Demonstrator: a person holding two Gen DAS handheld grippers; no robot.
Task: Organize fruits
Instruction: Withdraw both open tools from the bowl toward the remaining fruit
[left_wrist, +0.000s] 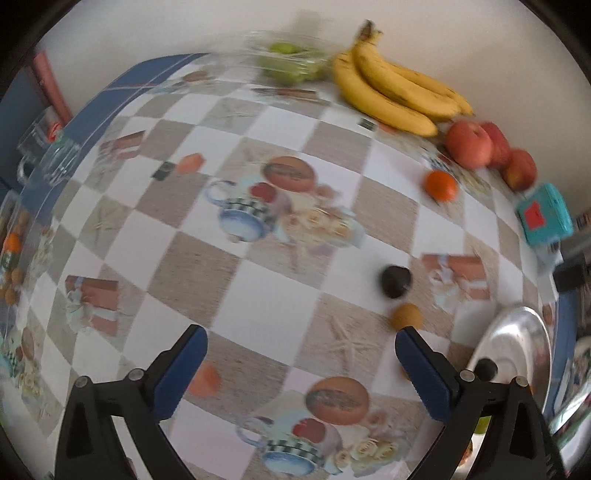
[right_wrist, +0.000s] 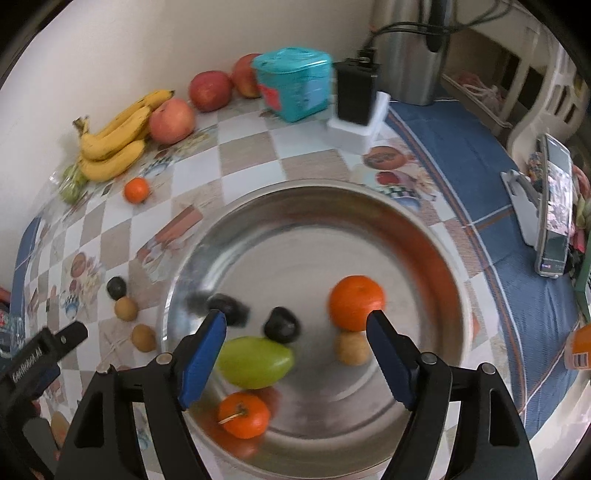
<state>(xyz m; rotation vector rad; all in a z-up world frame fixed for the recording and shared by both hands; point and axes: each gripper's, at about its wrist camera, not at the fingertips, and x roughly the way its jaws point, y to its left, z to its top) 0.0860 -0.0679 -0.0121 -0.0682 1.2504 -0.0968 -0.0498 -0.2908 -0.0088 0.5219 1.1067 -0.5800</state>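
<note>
The right gripper (right_wrist: 295, 354) hangs over the silver tray (right_wrist: 424, 236) with its jaws wide apart and nothing between them. In the tray, nearest first, lie a small orange fruit with a stem (right_wrist: 244, 413), a green fruit (right_wrist: 255, 362), a little tan ball (right_wrist: 352, 348), two dark fruits (right_wrist: 281, 325) and a big orange (right_wrist: 356, 302).

The left gripper (left_wrist: 301, 365) is also spread wide and grasps nothing. Left of the tray, on the checked cloth (left_wrist: 258, 288), sit a tan ball (left_wrist: 406, 316) and a dark fruit (left_wrist: 396, 281). Farther from the tray is a small orange (left_wrist: 440, 184). Farthest, by the wall, are three apples (left_wrist: 469, 144), bananas (left_wrist: 391, 92) and a blurry clear box of green fruit (left_wrist: 290, 61).
</note>
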